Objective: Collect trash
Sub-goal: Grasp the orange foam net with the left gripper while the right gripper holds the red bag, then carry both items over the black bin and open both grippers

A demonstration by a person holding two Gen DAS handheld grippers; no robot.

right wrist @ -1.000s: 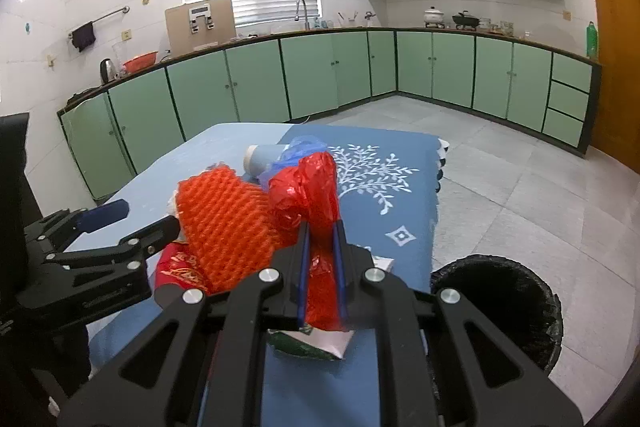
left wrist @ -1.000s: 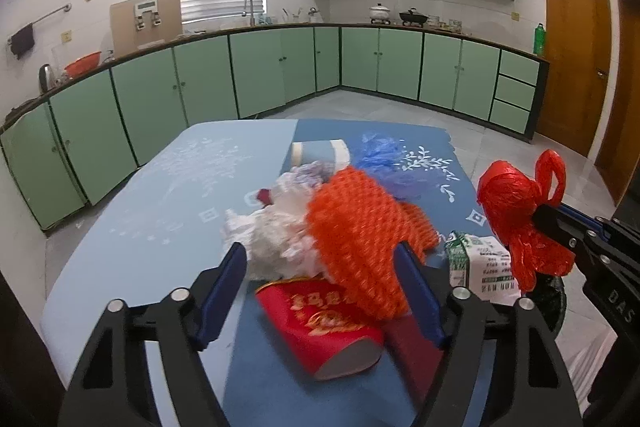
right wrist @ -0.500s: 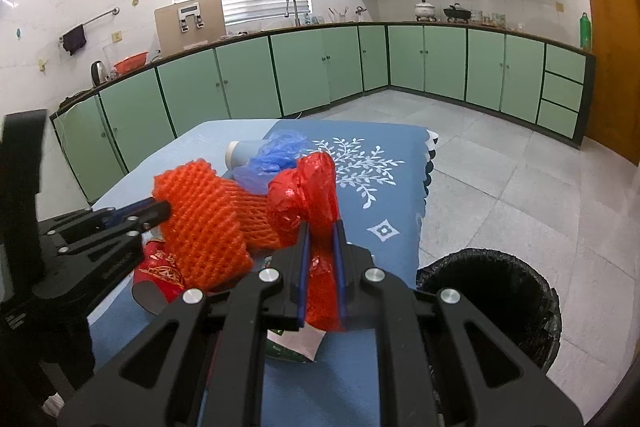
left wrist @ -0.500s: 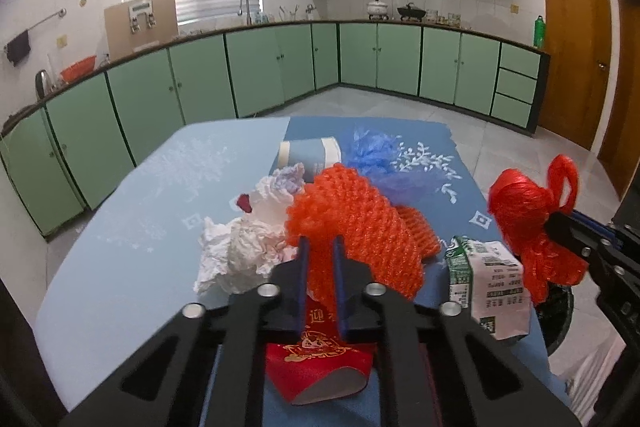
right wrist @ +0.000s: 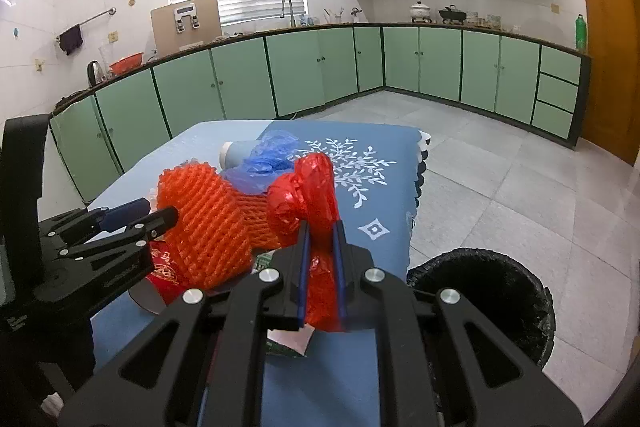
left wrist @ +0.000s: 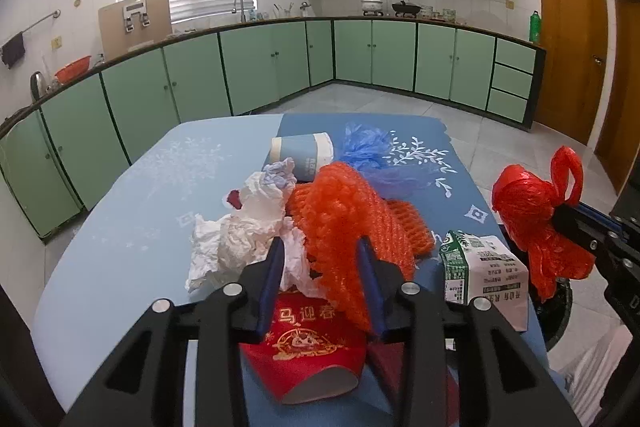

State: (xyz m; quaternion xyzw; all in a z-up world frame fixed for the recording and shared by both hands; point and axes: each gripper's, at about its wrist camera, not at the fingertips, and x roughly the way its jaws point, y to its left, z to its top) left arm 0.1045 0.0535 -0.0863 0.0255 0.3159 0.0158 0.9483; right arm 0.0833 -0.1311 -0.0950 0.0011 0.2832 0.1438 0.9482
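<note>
Orange foam net (left wrist: 352, 223) at frame centre of the left wrist view, between the left gripper (left wrist: 320, 259) jaws.

Looks light, soft and springy; likely to squash and spring back, so best pinched deep across the bunched middle rather than a loose edge. Left jaws just now opening, standing part-open with the net between them; real pressure from the pads hard to confirm. Beside it, crumpled white tissue (left wrist: 240, 231), red paper cup (left wrist: 308, 351) below, milk carton (left wrist: 484, 275) to the right. Right gripper (right wrist: 320, 239) clamped tight on a thin, slippery red plastic bag (right wrist: 304, 195); black-lined bin (right wrist: 484, 299) at lower right.
</note>
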